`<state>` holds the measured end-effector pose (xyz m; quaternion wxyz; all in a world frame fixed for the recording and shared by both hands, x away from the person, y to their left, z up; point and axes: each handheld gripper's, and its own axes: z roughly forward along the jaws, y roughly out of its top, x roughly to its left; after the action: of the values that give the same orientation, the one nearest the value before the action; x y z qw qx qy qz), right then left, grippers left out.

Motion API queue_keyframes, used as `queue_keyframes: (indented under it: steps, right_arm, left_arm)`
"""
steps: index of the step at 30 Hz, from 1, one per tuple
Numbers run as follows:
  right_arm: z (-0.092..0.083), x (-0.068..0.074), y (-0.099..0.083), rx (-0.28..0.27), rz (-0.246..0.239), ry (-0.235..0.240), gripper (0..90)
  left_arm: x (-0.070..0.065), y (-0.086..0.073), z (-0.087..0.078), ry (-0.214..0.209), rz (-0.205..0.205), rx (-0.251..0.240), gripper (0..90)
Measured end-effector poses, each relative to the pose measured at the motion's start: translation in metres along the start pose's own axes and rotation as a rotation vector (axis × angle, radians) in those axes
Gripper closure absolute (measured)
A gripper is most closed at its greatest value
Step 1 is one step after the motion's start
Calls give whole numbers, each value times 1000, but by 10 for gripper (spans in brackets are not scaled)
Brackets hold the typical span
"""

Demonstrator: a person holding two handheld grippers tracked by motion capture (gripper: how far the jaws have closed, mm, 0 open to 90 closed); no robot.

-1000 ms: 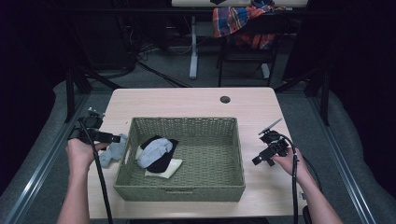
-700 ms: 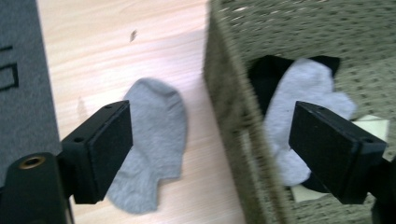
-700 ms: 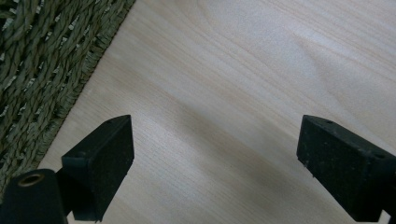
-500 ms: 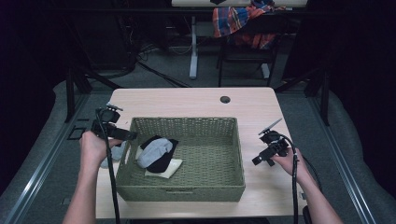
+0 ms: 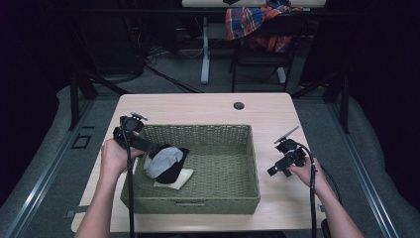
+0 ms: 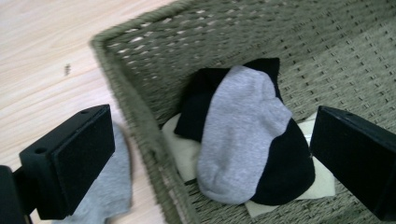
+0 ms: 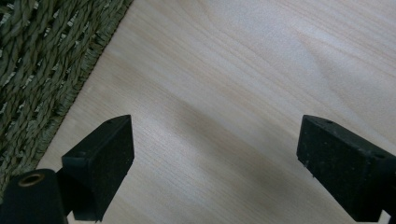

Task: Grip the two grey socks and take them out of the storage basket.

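The left gripper (image 6: 210,154), jaws spread and just opened with nothing between them, hangs over the green woven basket's rim (image 6: 135,112); grey sock (image 6: 238,130) atop black (image 6: 280,172) and cream (image 6: 184,149) socks inside, another grey sock (image 6: 109,186) outside, while the right gripper (image 7: 215,163) gapes over bare wooden table (image 7: 243,70).

Grey sock (image 6: 243,135) over black sock (image 6: 280,172), cream sock (image 6: 322,186), olive-green woven basket (image 6: 140,116).

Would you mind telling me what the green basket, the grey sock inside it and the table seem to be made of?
The rectangular green basket looks woven from twisted plant fibre or paper cord, matte; the braided strands show along its rim. The grey sock seems a soft knit fabric with a fine ribbed, fuzzy surface. The pale table looks like wood or wood-look laminate, smooth, with visible grain lines.
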<state>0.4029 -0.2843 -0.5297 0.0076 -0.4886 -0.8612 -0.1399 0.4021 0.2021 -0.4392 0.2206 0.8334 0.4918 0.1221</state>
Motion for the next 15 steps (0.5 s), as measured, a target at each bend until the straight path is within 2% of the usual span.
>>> queue_keyframes:
  steps: [5, 6, 8, 14, 15]
  right_arm:
    - [0, 0, -1, -3, 9, 7, 109]
    - [0, 0, -1, -4, 9, 7, 108]
    - [0, 0, -3, -17, 21, -1, 109]
    - [-1, -1, -4, -5, 15, -2, 109]
    - [-1, -1, -4, -7, 12, -10, 109]
  left_arm:
    - [-10, 5, 14, -22, 35, 26, 25]
    - [-12, 5, 17, -27, 42, 28, 40]
    - [-17, 6, 28, -67, 56, 38, 127]
    - [-26, 8, 51, -65, 83, 102, 168]
    - [-29, 7, 58, -58, 85, 128, 239]
